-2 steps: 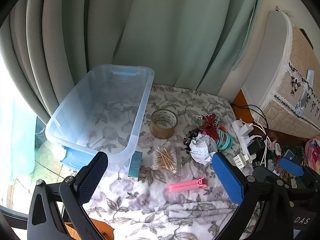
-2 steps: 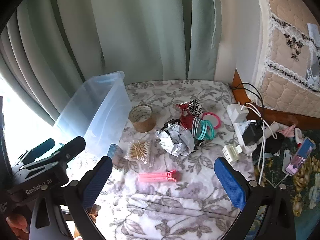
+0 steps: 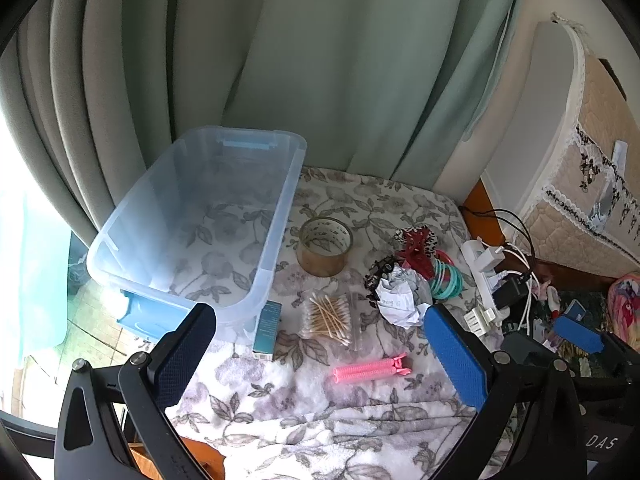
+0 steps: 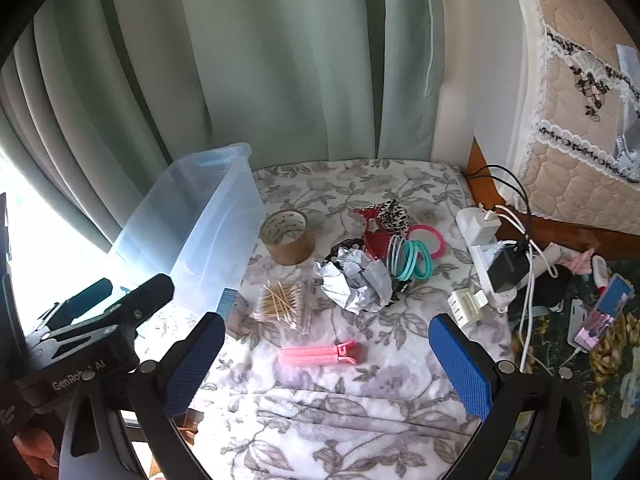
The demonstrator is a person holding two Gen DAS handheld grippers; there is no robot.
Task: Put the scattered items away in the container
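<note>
Nothing has shifted since the last frame: you're holding left gripper (image 3: 320, 352) and right gripper (image 4: 326, 356) wide open, empty, above pink clip (image 3: 370, 369), bin (image 3: 280, 216) unfilled.

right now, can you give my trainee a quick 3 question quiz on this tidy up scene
1. True or false: the clear bin already holds items.
2. Which lies nearest the camera on the floral cloth? A) tape roll B) pink hair clip C) crumpled paper
3. What is in the small clear bag?

Key: 1 false. 2 B. 3 cotton swabs.
</note>
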